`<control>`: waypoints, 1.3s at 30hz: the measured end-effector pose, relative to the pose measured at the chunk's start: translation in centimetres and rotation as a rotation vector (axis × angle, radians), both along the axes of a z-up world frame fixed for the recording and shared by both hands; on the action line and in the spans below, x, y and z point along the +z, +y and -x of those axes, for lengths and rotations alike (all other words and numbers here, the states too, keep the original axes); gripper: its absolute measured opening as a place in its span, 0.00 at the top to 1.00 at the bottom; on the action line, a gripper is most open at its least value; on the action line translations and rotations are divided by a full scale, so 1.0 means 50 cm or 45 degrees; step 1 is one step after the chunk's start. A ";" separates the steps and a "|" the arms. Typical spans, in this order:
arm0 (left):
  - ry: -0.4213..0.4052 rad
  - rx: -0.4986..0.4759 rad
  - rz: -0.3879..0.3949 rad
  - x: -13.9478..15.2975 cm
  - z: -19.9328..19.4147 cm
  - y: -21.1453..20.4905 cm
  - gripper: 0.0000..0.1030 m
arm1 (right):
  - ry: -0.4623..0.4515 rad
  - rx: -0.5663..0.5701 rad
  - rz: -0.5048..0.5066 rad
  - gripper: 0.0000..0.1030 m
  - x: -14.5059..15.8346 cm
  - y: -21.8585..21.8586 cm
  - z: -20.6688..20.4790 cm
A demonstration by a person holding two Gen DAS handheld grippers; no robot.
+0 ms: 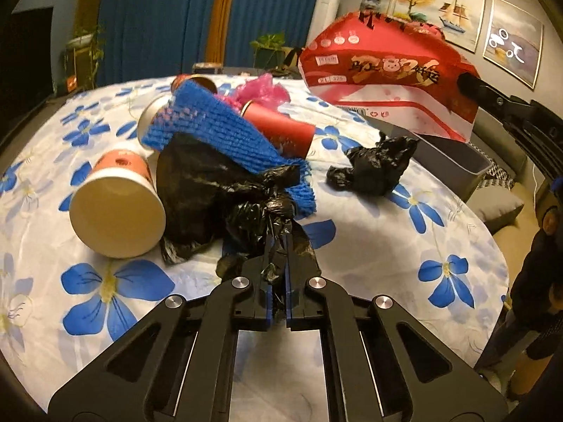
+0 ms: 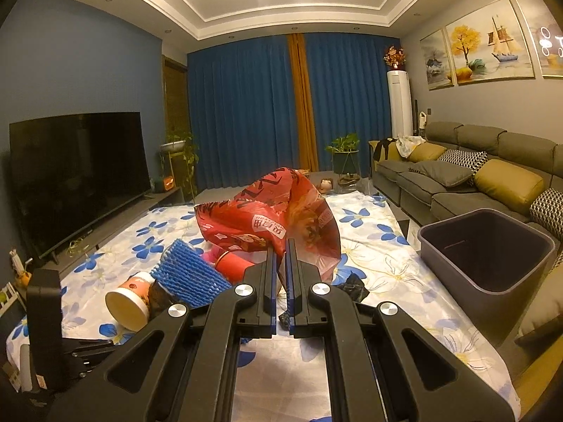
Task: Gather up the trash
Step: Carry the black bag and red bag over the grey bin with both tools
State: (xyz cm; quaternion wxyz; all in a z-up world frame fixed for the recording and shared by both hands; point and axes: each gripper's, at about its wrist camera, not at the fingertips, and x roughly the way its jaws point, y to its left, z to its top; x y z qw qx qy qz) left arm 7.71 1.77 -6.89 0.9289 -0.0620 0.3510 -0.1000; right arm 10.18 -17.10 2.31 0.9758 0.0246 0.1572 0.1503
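Living room beyond the tabletop
A dark television (image 2: 77, 176) faces a grey sofa (image 2: 468, 172) with cushions; blue curtains (image 2: 242, 112), potted plants (image 2: 345, 153) and framed paintings (image 2: 489, 51) fill the walls.

black bag (image 1: 211, 190): glossy crinkled plastic | blue net (image 1: 218, 130): foam mesh | tablecloth (image 1: 387, 239): smooth cloth

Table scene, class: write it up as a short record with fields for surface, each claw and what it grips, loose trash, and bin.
surface: flowered tablecloth
left claw: shut on black plastic bag
right claw: shut on red plastic bag, lifted off the cloth
loose trash: paper cup on its side, blue foam net, red tube, small black bag
bin: grey bin at table edge, nothing visible inside
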 end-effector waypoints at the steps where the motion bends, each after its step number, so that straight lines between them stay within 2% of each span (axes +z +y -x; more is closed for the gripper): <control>1: -0.015 -0.014 0.012 0.008 0.005 -0.002 0.97 | -0.004 -0.003 -0.003 0.95 0.001 -0.003 0.002; 16: -0.303 -0.044 0.059 0.160 0.049 -0.015 0.97 | -0.039 -0.062 -0.045 0.95 0.014 -0.024 0.022; 29: -0.376 -0.099 0.035 0.205 0.014 -0.068 0.97 | -0.082 -0.144 -0.053 0.95 0.022 -0.037 0.044; 39: -0.425 -0.227 0.033 0.241 -0.062 -0.184 0.97 | -0.137 -0.300 -0.050 0.95 0.045 -0.103 0.038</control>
